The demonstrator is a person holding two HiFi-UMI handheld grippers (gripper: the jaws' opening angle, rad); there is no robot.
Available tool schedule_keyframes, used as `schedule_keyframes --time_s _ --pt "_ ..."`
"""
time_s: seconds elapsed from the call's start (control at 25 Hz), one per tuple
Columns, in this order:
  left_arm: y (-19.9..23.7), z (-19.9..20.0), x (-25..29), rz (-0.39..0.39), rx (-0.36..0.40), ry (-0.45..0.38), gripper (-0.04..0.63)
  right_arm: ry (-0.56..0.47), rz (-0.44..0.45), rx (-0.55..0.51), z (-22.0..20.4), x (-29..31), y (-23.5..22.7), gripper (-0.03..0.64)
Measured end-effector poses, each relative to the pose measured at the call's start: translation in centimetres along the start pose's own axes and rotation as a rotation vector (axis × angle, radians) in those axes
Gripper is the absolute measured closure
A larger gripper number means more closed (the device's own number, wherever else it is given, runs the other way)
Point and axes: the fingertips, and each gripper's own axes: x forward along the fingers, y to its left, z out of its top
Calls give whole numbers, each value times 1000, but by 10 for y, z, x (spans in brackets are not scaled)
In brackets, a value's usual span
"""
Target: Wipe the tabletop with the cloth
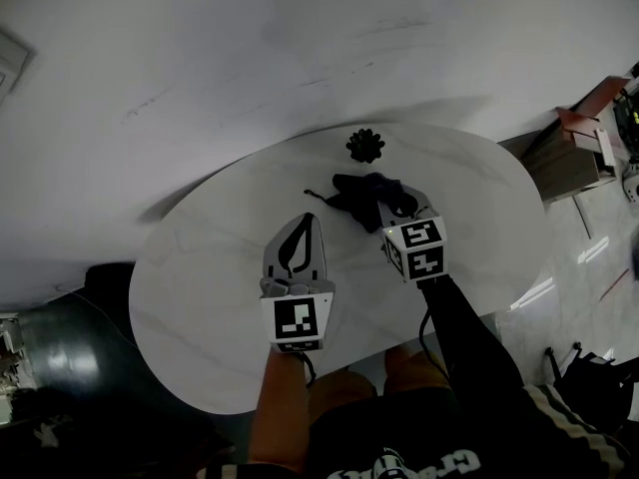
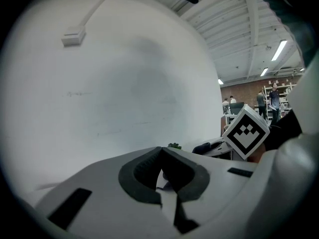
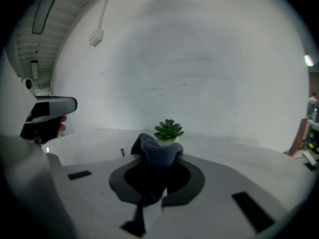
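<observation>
Right gripper [image 1: 391, 200] is clamped on the dark blue crumpled cloth [image 1: 357, 190]. The cloth is bunched up on the white oval marble-look tabletop [image 1: 200, 297], a bit toward 12 o'clock from the middle. A small green succulent plant [image 1: 365, 145] stands at the cloth's 12 o'clock, near the table's far edge. Left gripper [image 1: 309, 219] is over at the cloth's 8 o'clock, jaws pinched together on nothing, tips near the cloth.
</observation>
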Motion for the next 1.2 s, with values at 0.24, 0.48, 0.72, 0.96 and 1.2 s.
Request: schedule_keyframes --time_s 0.24,0.48,0.72,0.96,1.2 --pt "-41 8 39 -18 11 4 600 1 -91 35 -8 -13 -77 584" --pt "-85 24 77 -58 -13 -25 600 8 -148 53 -19 -33 -137 584" --pt "-139 36 113 -151 -23 -50 600 31 -237 47 -32 -64 -206 584" --pt "-191 44 142 -234 -45 -68 600 52 -339 -9 -37 -106 -272 584" --pt "-243 54 159 -334 -56 -85 600 63 -447 -6 -45 -155 -322 584"
